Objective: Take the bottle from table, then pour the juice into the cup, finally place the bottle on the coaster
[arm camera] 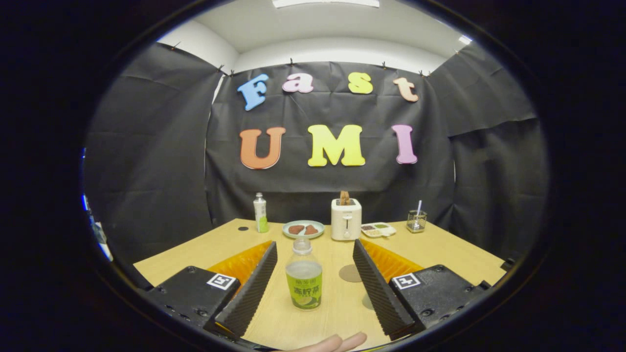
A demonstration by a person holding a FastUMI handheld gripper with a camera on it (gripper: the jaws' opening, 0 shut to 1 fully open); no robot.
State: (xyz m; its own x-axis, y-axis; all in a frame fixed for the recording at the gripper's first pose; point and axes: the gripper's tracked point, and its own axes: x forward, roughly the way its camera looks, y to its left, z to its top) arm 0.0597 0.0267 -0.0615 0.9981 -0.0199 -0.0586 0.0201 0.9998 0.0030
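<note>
A clear bottle (303,274) with a green label and a pale cap stands upright on the wooden table (440,247), between my two fingers. My gripper (313,252) is open, its ribbed black pads (257,283) well apart from the bottle on both sides. A round brown coaster (350,273) lies flat on the table just right of the bottle, close to the right finger. A small glass cup (416,221) with a straw in it stands far back on the right.
At the back stand a second white-and-green bottle (260,212), a plate with brown food (303,229), a white toaster (346,218) and a small divided tray (378,229). A person's fingertips (337,343) show at the near table edge.
</note>
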